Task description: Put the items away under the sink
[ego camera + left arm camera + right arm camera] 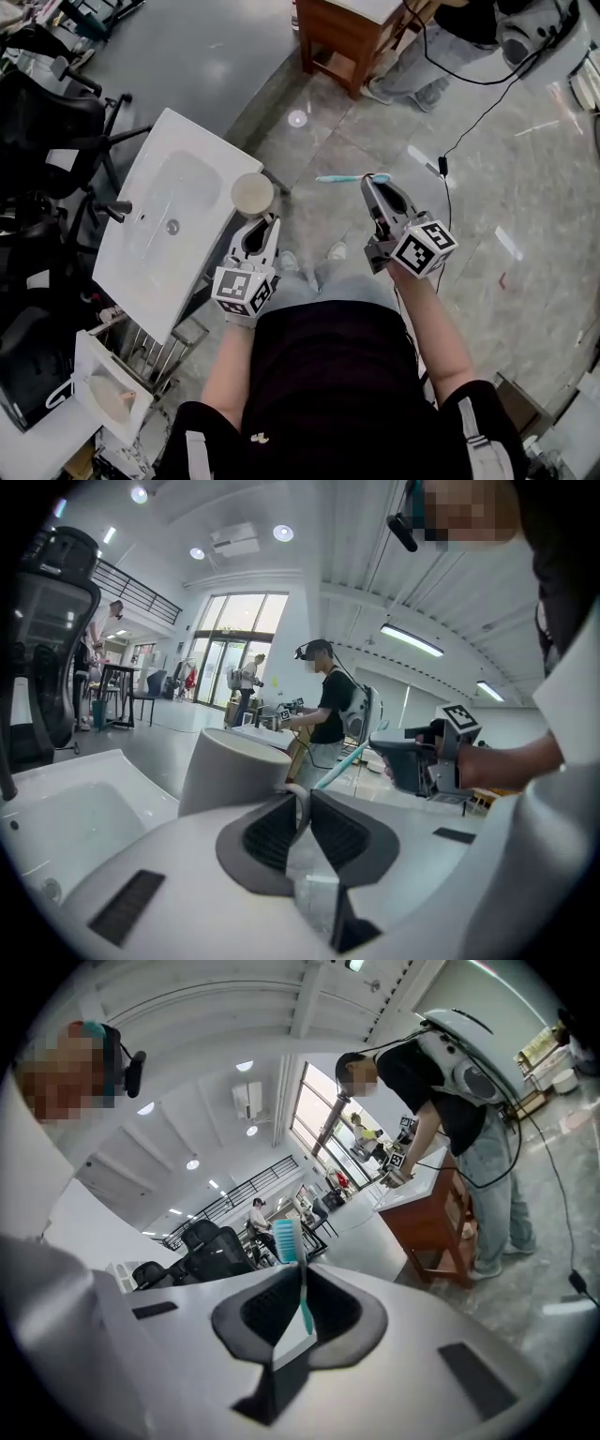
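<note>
My left gripper (265, 225) is shut on the handle of a beige cup (252, 194), held just off the right edge of the white sink (178, 202). In the left gripper view the cup (230, 771) stands upright to the left of the jaws, and its thin handle (298, 803) is pinched between them. My right gripper (373, 184) is shut on a teal toothbrush (342, 178) that sticks out to the left over the floor. In the right gripper view the toothbrush (302, 1288) stands between the pads with its bristle head (288, 1239) up.
The sink has a dark faucet (117, 208) and a metal rack (150, 352) below it. Black office chairs (47, 131) crowd the left. A wooden table (342, 37) and a standing person (431, 56) are at the far side. A black cable (469, 131) runs over the tiled floor.
</note>
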Tool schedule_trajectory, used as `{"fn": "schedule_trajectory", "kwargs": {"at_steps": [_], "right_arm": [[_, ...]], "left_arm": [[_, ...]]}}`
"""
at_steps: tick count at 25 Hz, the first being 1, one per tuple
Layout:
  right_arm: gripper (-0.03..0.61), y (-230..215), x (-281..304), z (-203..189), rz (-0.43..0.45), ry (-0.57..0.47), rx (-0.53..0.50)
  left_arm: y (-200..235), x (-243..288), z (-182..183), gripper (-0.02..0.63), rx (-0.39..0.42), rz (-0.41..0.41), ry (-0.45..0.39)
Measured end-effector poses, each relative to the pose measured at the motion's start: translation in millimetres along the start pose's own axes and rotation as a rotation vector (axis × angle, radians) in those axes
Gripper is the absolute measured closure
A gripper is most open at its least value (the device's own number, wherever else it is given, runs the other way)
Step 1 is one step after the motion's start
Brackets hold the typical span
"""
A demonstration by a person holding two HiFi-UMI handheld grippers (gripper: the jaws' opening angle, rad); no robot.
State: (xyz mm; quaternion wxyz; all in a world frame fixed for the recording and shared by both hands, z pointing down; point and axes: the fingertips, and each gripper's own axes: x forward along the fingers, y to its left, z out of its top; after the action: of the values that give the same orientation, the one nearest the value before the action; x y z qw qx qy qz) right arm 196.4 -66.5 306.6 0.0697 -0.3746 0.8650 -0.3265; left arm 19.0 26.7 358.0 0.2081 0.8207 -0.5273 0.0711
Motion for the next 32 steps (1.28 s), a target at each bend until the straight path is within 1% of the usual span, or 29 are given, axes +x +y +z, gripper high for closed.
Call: {"fn": "schedule_trajectory", "kwargs": {"at_steps": [5, 13, 17, 24, 28, 32], "right_arm": [[0.535, 2, -16, -10, -0.078, -0.047, 0.008], [0.535, 21, -35, -50, -0.203, -0.112, 0.035], [0.535, 27, -44, -70, -0.271, -0.139, 0.047], [0.535, 26, -65, -92, -0.372, -0.168, 0.066], [0.535, 14, -72, -104, -0.425, -0.154, 0.071], [0.535, 0, -82, -119, -0.472, -0.142, 0.082]], "left_arm": [[-8, -2, -2, 0.552, 0.042, -0.121, 0.035], [-9, -20, -22, 0.552, 0.121, -0.301, 0.095], [-3, -25, -37, 0.552, 0.111, -0.37, 0.123], [-5, -27, -65, 0.552, 0.13, -0.466, 0.18], [-5, -19, -82, 0.552, 0.118, -0.499, 0.204], [-5, -10, -107, 0.552, 0.115, -0.519, 0.244]]}}
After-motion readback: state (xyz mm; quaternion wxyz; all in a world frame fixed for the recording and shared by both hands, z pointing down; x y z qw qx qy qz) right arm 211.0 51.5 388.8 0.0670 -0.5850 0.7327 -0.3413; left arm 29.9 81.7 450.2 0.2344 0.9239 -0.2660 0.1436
